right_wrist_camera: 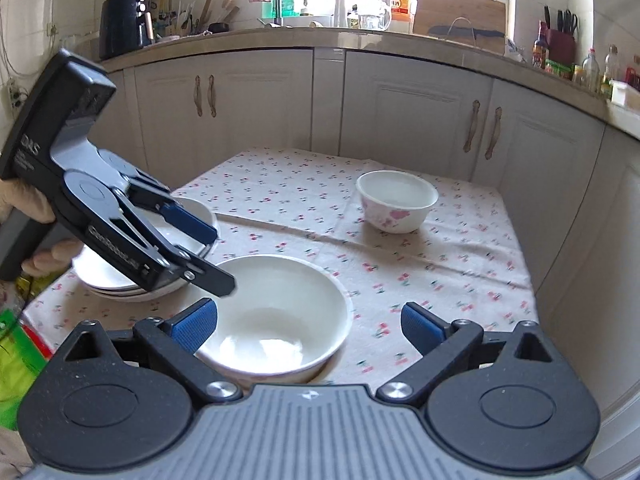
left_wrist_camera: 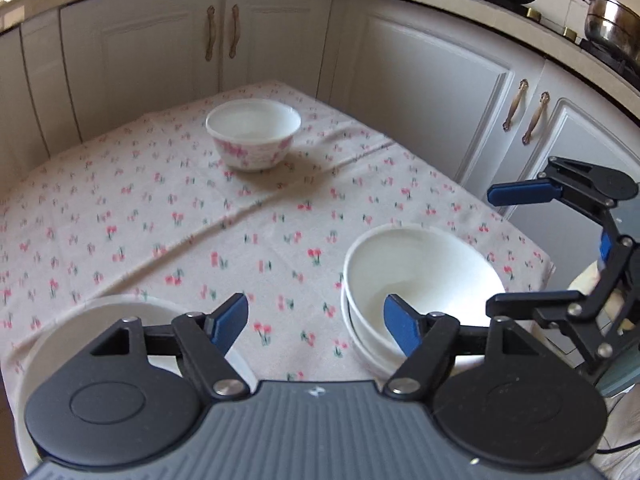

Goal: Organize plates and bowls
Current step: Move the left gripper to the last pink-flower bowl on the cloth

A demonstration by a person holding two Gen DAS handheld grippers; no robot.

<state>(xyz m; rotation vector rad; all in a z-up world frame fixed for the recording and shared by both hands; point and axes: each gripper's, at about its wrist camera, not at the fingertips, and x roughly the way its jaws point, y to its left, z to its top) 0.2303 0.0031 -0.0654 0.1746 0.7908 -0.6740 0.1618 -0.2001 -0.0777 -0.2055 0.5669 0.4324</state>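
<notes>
Through the left wrist camera, the left gripper [left_wrist_camera: 316, 322] hangs with its jaws apart and nothing between the pads, only bare cloth showing in the gap. To its right sit the stacked white bowls [left_wrist_camera: 420, 276], one nested in another near the table's edge, and the right gripper [left_wrist_camera: 496, 248] stands just beyond them, spread wide and empty. A white plate stack [left_wrist_camera: 100, 328] shows under the left gripper's body at lower left, and the flowered bowl [left_wrist_camera: 254, 134] stands alone at the far end of the table, well apart from the rest. Judging from this, the plain bowls and the plates are already gathered, and the flowered bowl is what is left to bring in. Through the right wrist camera, the right gripper's jaws stand wide either side of the white bowls' near rim without pressing on it, while the left gripper hovers open above the plates, held in a hand [right_wrist_camera: 28, 208]. The floral tablecloth [right_wrist_camera: 460, 272] covers a small table set in a kitchen corner, pale cabinets [right_wrist_camera: 420, 120] behind it, a cluttered counter [right_wrist_camera: 360, 36] and bright window above
</notes>
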